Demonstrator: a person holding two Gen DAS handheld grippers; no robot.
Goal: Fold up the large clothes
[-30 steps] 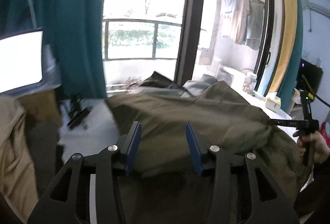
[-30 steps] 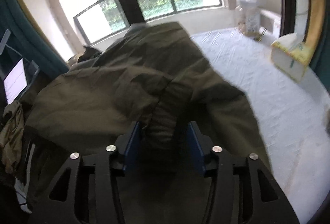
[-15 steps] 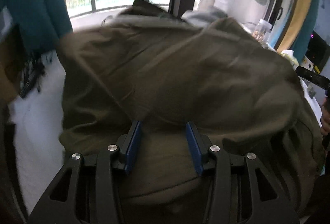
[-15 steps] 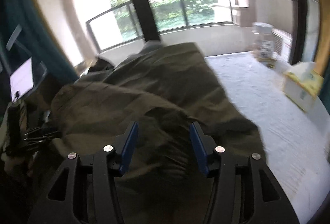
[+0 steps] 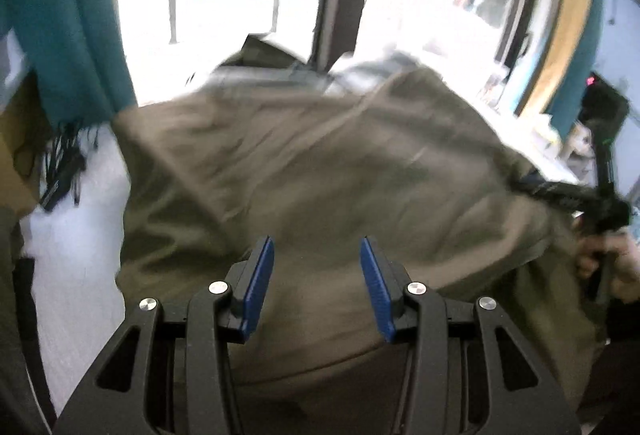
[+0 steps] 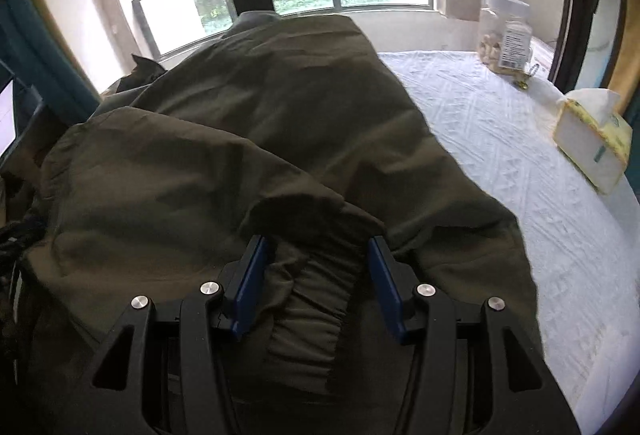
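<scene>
A large olive-green garment (image 5: 320,171) lies in a loose heap on a white patterned bedsheet (image 6: 520,155); it also fills the right wrist view (image 6: 240,155). My left gripper (image 5: 316,259) is open, its blue pads apart just above the near fabric. My right gripper (image 6: 316,259) is open, with a bunched elastic cuff (image 6: 312,299) lying between its blue pads and a fold draped over the tips. The right gripper and the hand on it also show at the right edge of the left wrist view (image 5: 560,195), at the garment's edge.
A yellow tissue box (image 6: 592,143) and a clear plastic jar (image 6: 506,31) stand on the sheet at the right. A teal fringed curtain (image 5: 68,55) hangs at the left. Windows with a balcony rail lie beyond the bed.
Both views shifted: the left gripper tilted up and drew back a little, the right gripper dropped lower with the cuff again between its pads. Both jaws stayed open.
</scene>
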